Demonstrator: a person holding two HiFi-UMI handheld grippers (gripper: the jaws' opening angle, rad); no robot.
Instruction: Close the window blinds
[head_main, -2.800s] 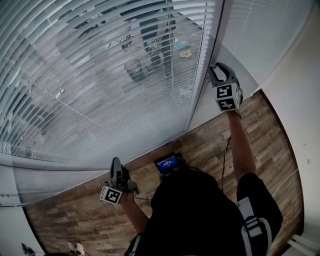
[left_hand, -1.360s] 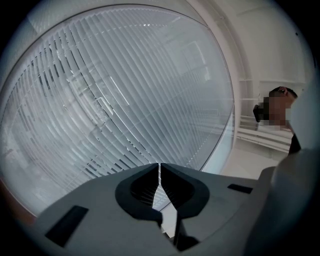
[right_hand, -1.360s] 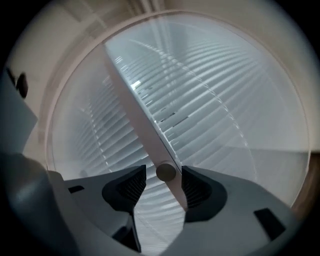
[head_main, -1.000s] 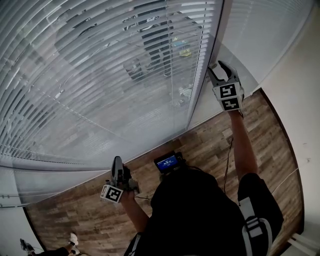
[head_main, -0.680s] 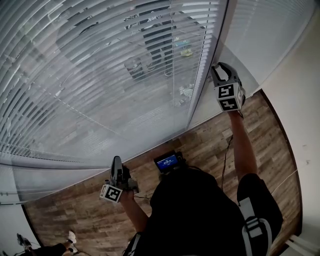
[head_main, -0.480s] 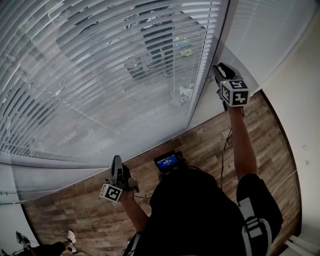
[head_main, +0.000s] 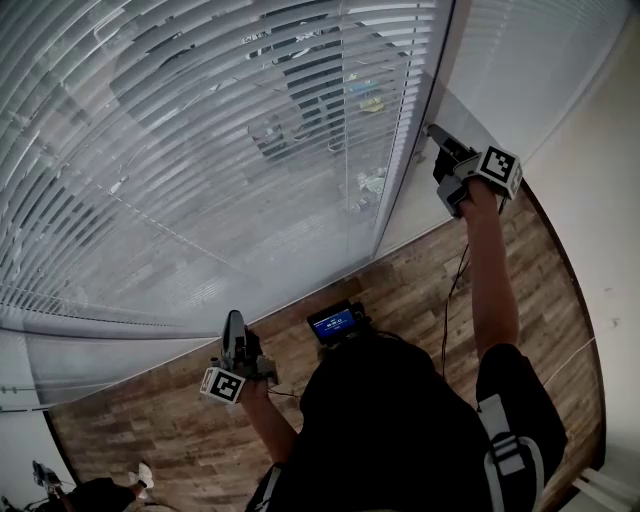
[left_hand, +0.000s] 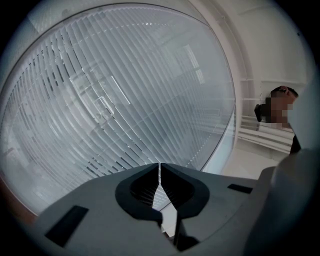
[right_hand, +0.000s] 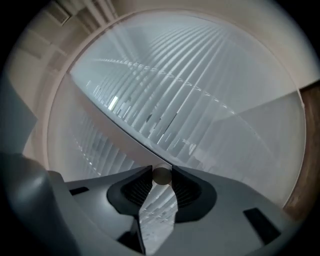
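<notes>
Window blinds (head_main: 200, 150), two; wand (right_hand: 161, 176), one

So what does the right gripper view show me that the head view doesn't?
Only the right gripper view: the right gripper with its jaws clamped on the round end of the blind wand. Only the head view: the left gripper held low, well away from the wand, plus the wood floor and a small lit screen by the person's chest. Both: the slatted blinds filling the window.
</notes>
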